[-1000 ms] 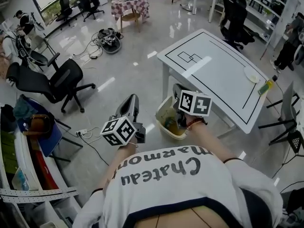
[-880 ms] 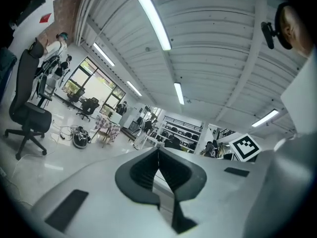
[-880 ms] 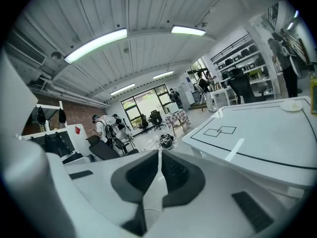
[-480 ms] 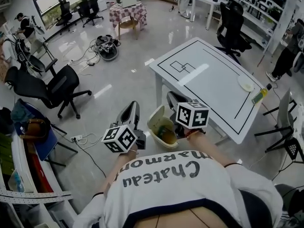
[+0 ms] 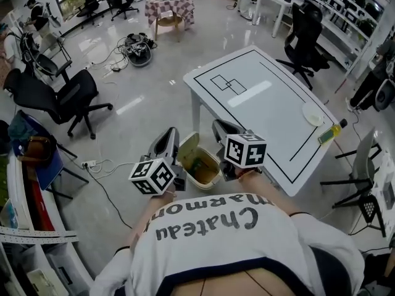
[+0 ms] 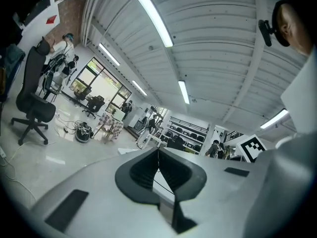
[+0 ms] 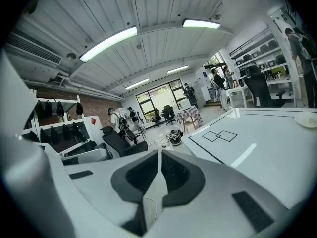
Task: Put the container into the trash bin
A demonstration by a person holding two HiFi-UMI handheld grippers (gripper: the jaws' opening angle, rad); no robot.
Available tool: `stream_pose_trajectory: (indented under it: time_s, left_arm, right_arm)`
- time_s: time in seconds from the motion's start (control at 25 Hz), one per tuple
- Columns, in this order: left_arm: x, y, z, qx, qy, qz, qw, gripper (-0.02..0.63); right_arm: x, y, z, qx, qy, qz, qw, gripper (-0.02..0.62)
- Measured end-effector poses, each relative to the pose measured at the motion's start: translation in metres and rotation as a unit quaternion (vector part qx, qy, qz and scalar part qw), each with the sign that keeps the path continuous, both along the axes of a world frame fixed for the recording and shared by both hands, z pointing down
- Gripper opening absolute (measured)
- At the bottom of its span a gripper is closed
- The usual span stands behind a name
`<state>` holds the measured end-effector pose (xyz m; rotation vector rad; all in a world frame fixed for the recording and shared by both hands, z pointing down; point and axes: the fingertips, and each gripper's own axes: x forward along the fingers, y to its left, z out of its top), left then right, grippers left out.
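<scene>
Both empty with jaws pressed together, left hand-held gripper [image 5: 167,135] and right hand-held gripper [image 5: 220,127] closely flank the trash bin [image 5: 186,150].

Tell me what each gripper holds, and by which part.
Nothing is held: the left gripper and the right gripper each show jaws shut together with nothing between them.

Two grippers are out, the left gripper [image 5: 165,143] and the right gripper [image 5: 221,132], each carrying one marker cube. One trash bin [image 5: 216,167] stands between them. One white table [image 5: 271,122] bears one plate [image 5: 312,114] and one bottle [image 5: 329,134]. There is one small table with a checked cloth [image 5: 170,6]. Of black office chairs [image 5: 62,97] I count two at the left and one beyond the white table; those farther back are too small to count.
</scene>
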<state>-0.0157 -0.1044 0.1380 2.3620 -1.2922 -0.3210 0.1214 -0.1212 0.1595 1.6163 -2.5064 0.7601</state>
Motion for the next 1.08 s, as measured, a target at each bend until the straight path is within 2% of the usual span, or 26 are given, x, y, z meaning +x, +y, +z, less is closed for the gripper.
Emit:
stream_pose_trajectory:
  time_s: [0.24,0.52,1.08]
  left_arm:
    - [0.016,0.01,0.006,-0.009,-0.007,-0.031,0.9995,0.025]
    - [0.037,0.033,0.014,-0.011,-0.005,-0.067,0.9977,0.025]
    - [0.061,0.06,0.014,-0.01,-0.005,-0.108,0.9941,0.025]
  right_arm:
    - [0.02,0.003,0.005,-0.011,-0.024,-0.019,0.999,0.04]
    - [0.042,0.017,0.018,-0.02,-0.019,-0.049,0.998,0.04]
    - [0.061,0.037,0.026,-0.027,-0.012,-0.094,0.995,0.04]
